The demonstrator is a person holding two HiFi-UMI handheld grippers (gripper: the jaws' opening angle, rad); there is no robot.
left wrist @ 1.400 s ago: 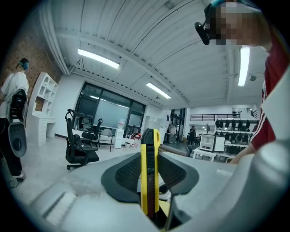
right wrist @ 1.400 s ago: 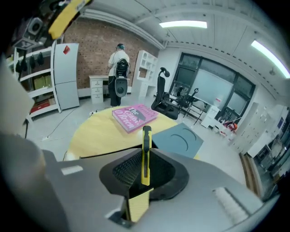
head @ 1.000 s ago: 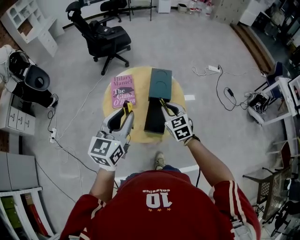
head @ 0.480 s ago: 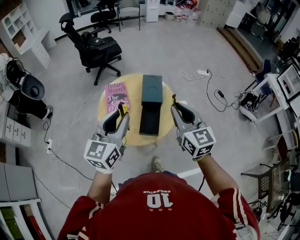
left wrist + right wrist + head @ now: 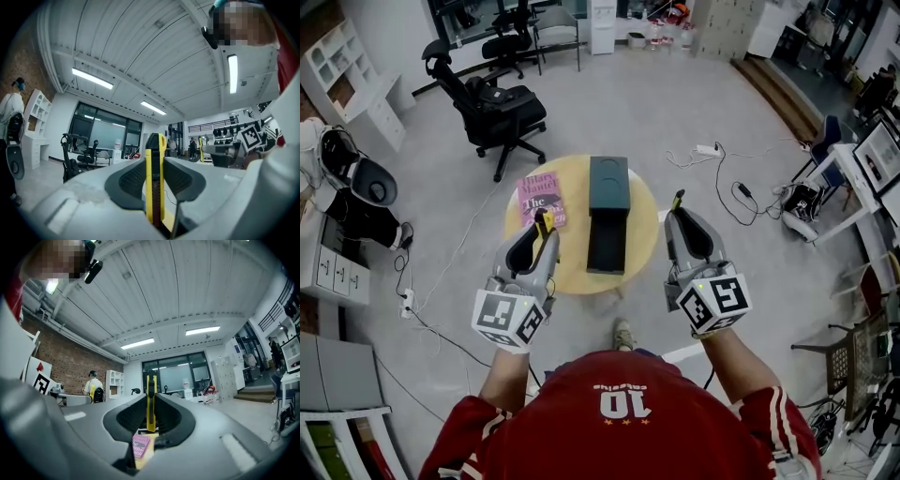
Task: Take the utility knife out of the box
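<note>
Two yellow utility knives are out of the box, one in each gripper, so the removal step looks done or nearly so. Starting at the left, a pink book (image 5: 541,197) lies on the round wooden table (image 5: 572,270), just beside the box. The left gripper (image 5: 540,234) is held in front of the person, above the table's near edge. Its jaws stand moderately apart and are clamped on the broad utility knife (image 5: 155,178), a yellow body with a black slider strip standing upright between the pads. In the middle of the table lies the dark green box (image 5: 608,183), open, with its tray pulled toward the person. The tray's inside is too dark to tell whether anything remains in it. To the right, the right gripper (image 5: 680,214) is raised clear of the table's right edge. Its jaws are narrow and pinch the slim utility knife (image 5: 151,404) edge-on, with its tip poking past the fingertips. The likely next move is to set the knives on bare tabletop beside the box. That calls for lowering each one level and opening the jaws only once it rests flat.
</note>
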